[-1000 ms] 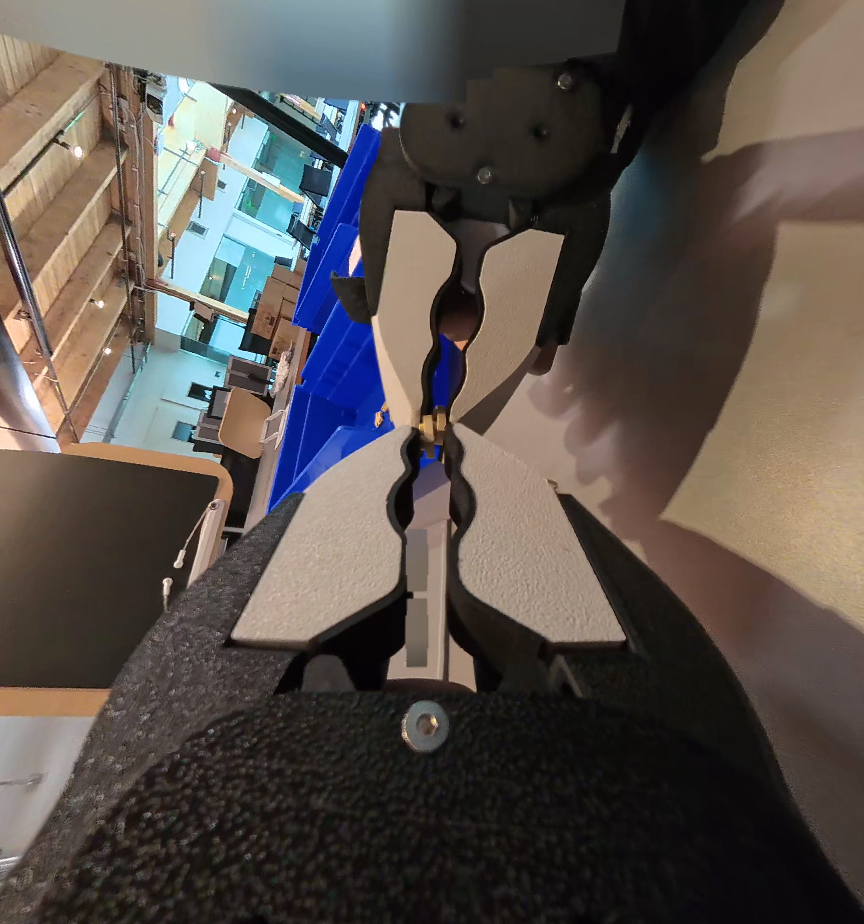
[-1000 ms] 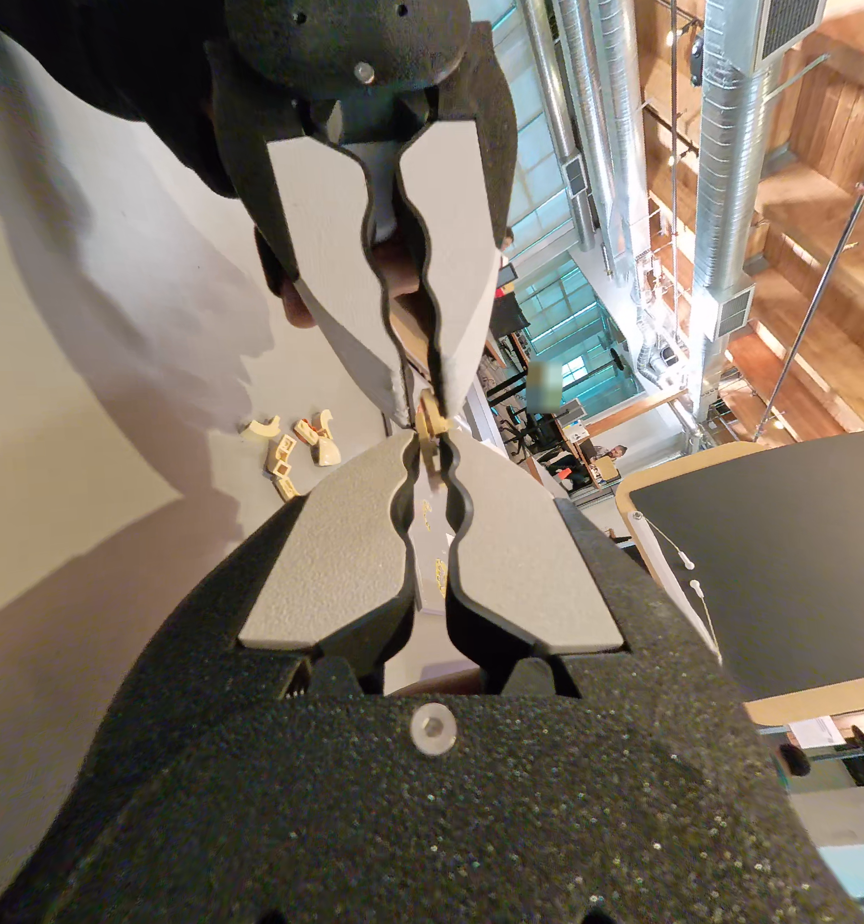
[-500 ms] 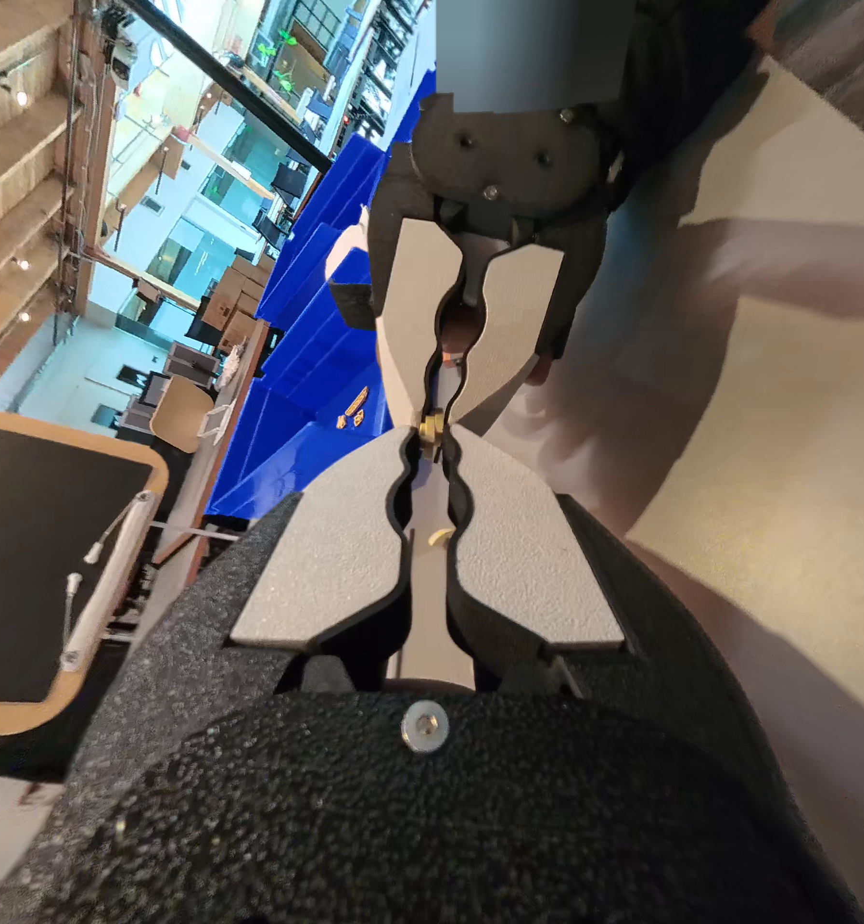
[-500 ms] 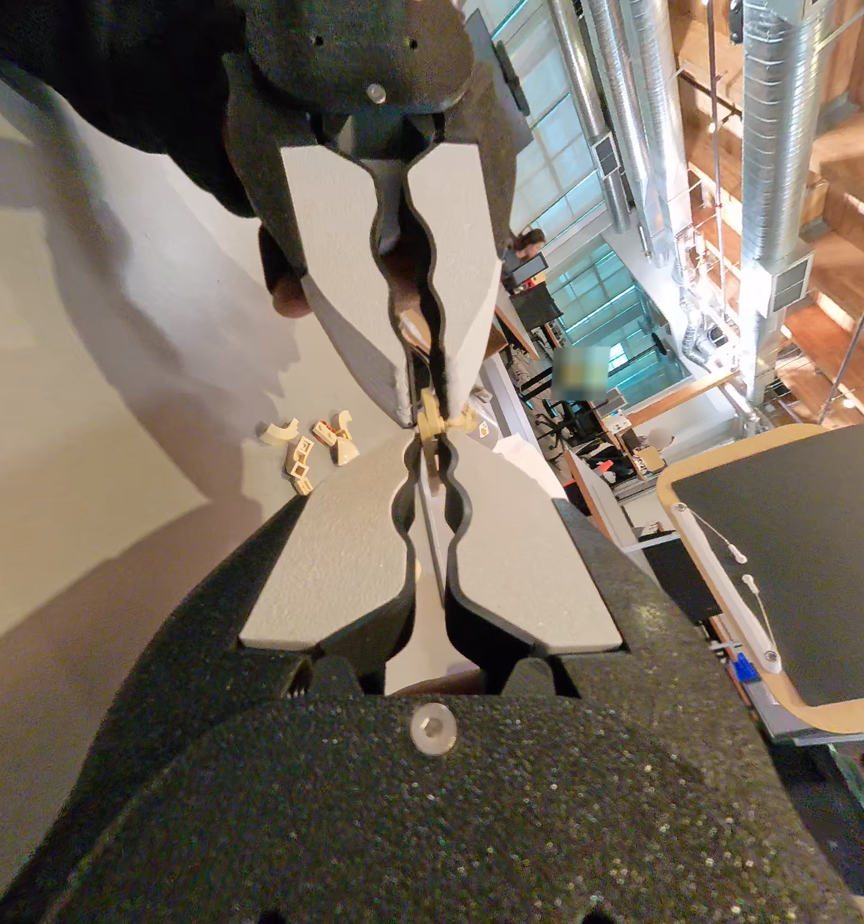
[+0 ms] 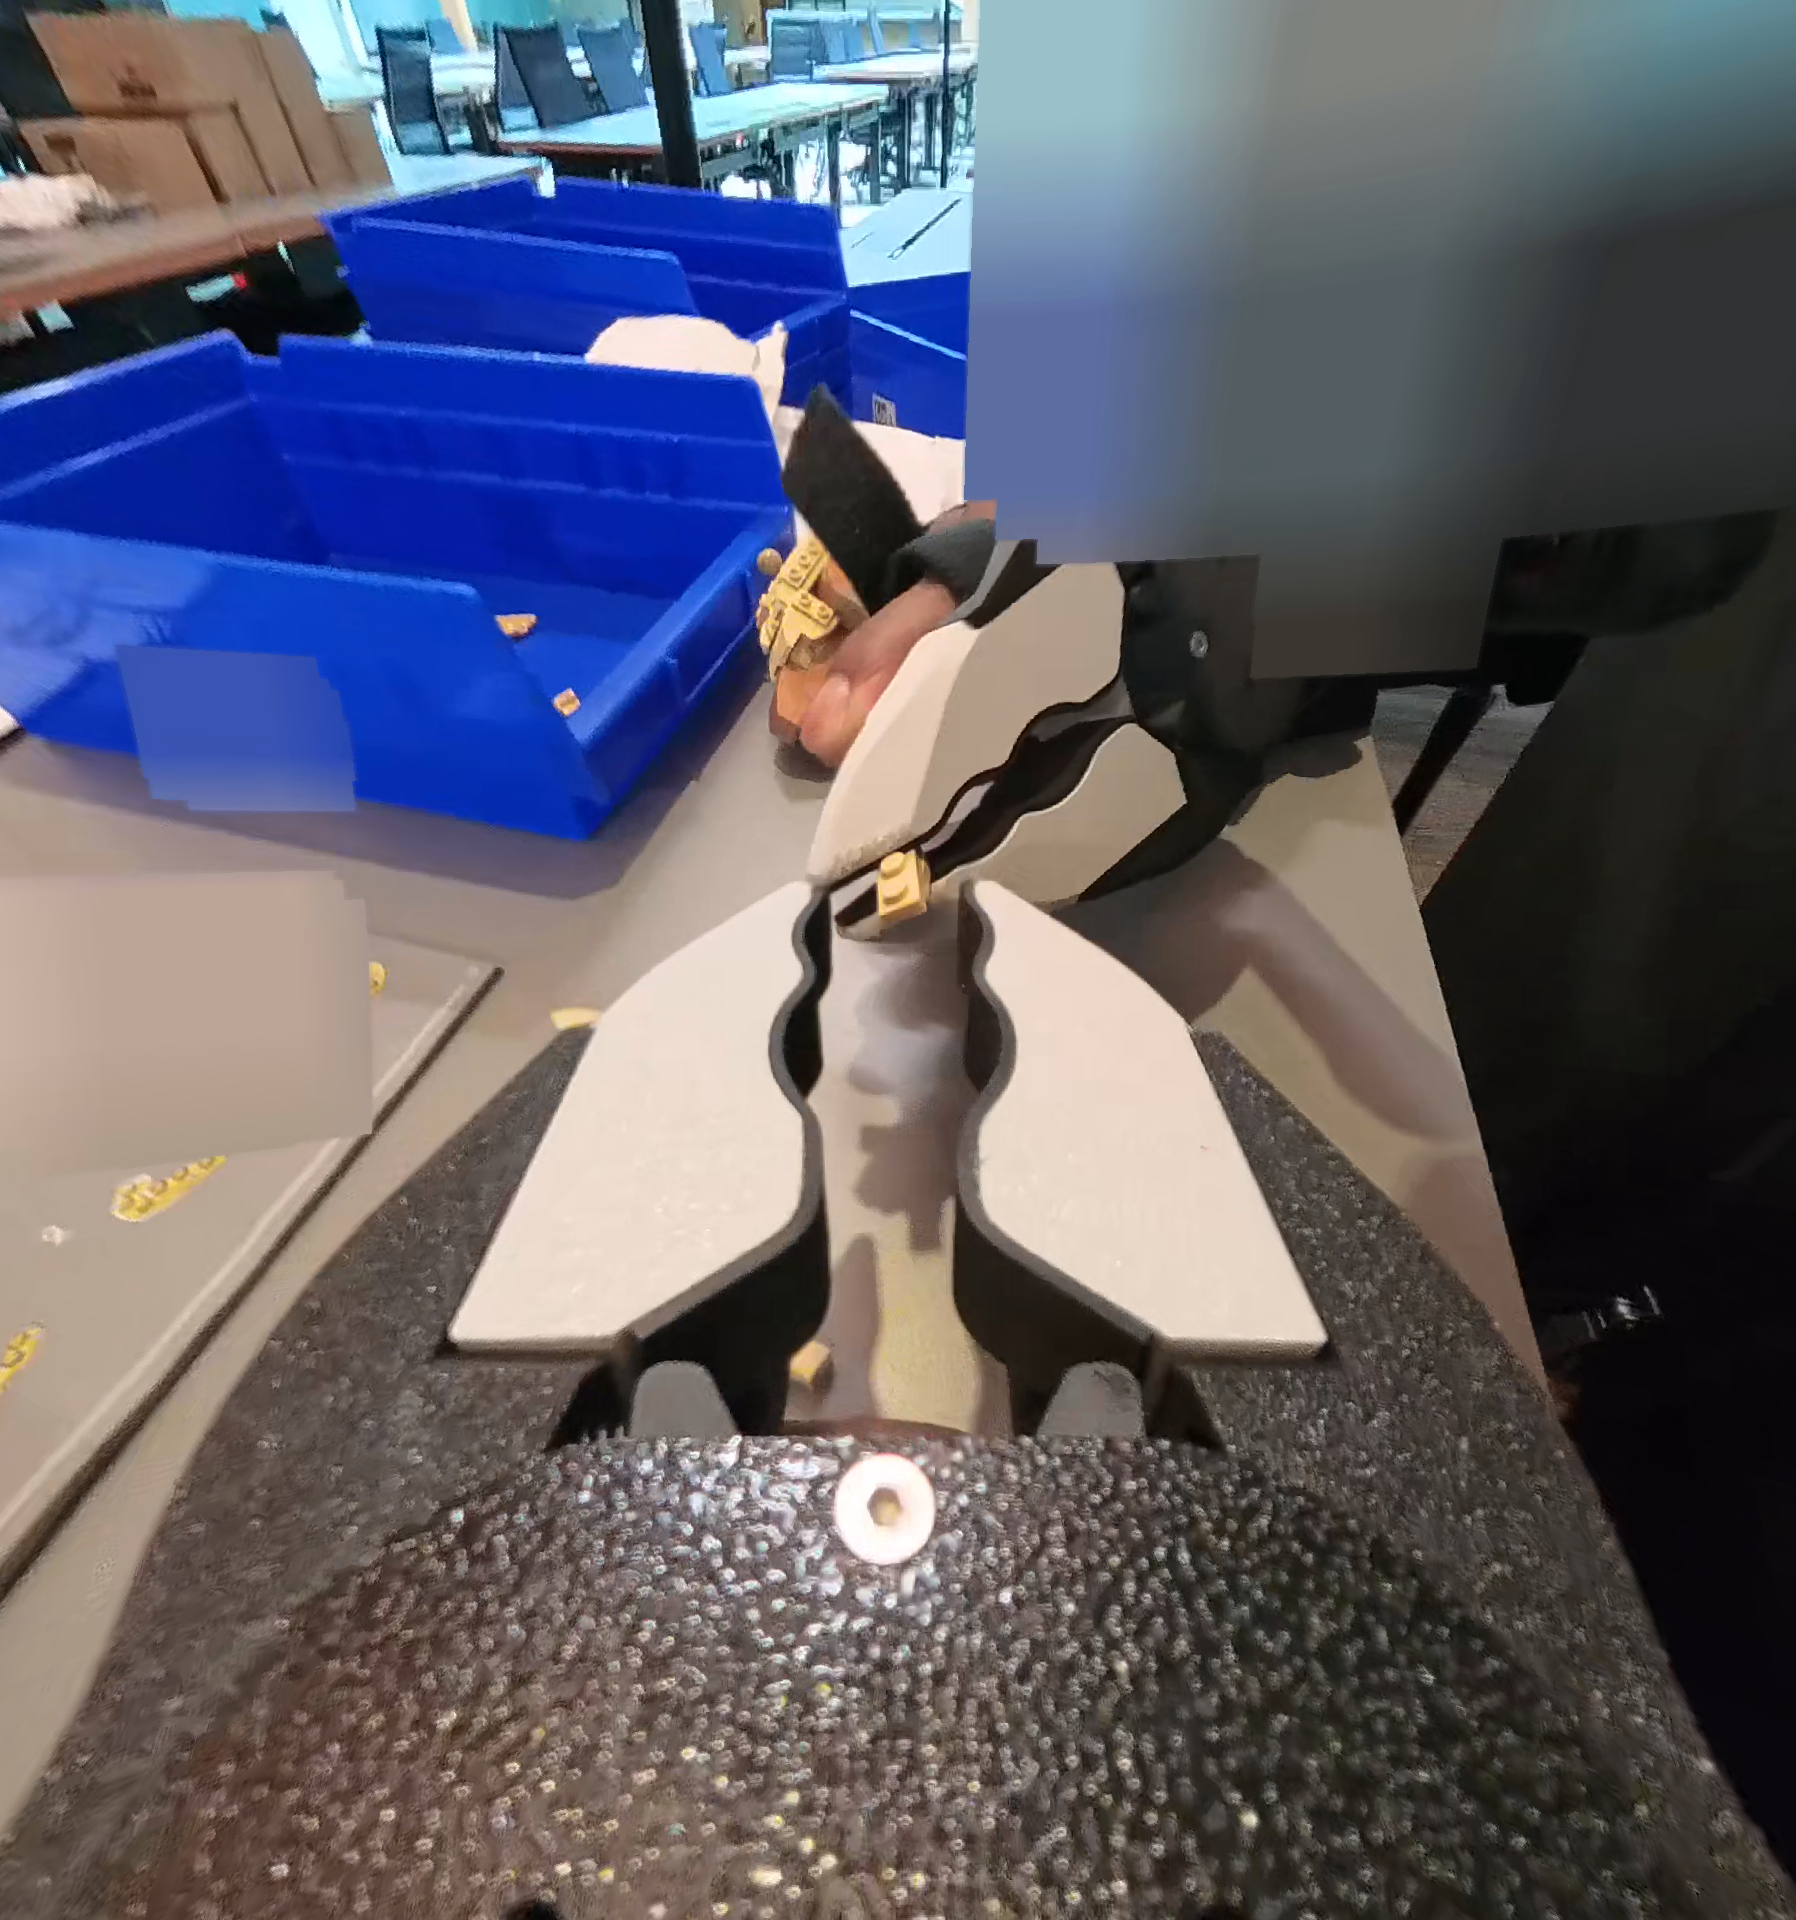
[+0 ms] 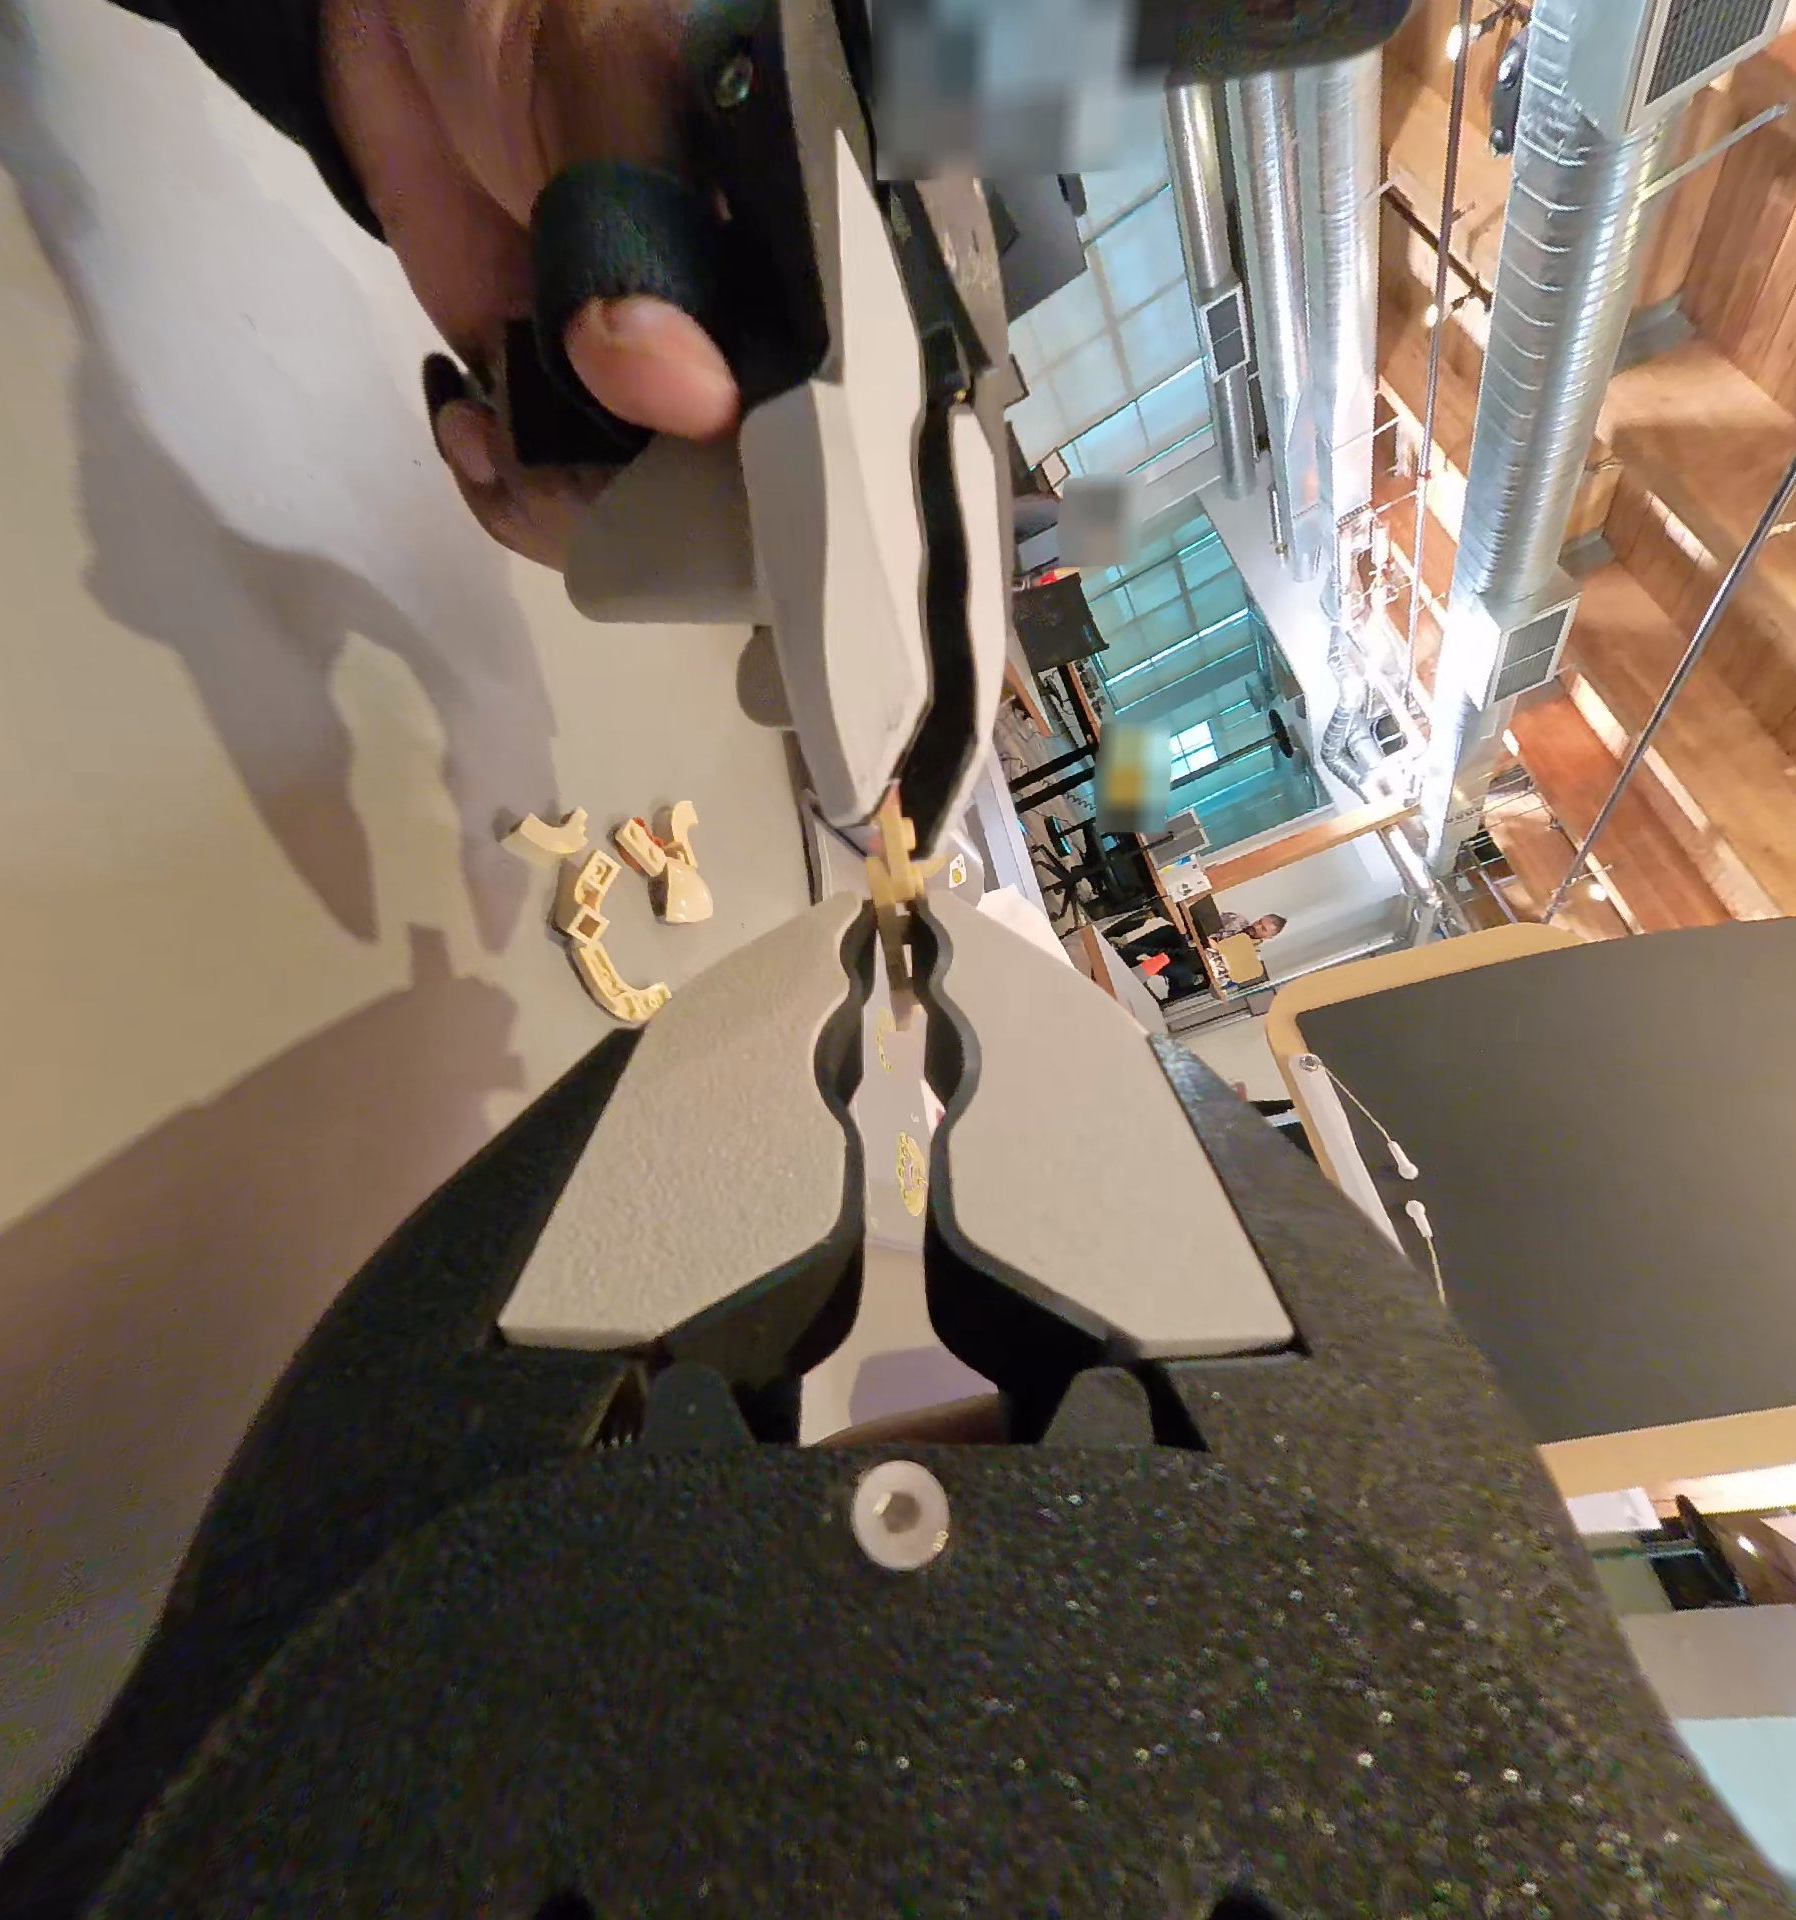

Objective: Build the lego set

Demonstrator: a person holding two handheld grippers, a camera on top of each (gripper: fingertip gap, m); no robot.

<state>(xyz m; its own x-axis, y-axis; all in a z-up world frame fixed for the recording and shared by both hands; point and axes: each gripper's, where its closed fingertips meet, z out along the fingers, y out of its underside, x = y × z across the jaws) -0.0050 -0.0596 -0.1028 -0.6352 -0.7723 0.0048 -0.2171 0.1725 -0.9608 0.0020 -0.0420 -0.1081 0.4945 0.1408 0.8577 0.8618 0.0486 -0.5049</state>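
Tan brick (image 5: 902,886) sits pinched in the right gripper (image 5: 873,894), whose tips nearly meet the left gripper (image 5: 894,914), jaws parted and bare. Beyond lie grey table (image 5: 665,831), loose cream pieces (image 6: 603,914) and blue bins (image 5: 406,582) well apart.

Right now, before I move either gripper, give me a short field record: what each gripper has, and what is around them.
Left gripper: open, nothing between its fingers; tips close to the tan brick
Right gripper: shut on the tan brick, pads pressing on it
Tan brick: small studded plate, off the table, sticking out past the right fingertips
Loose pieces: cream arches and blocks, clustered on the table
Table: grey
Blue bins: beyond the grippers; a few small tan pieces in the front one
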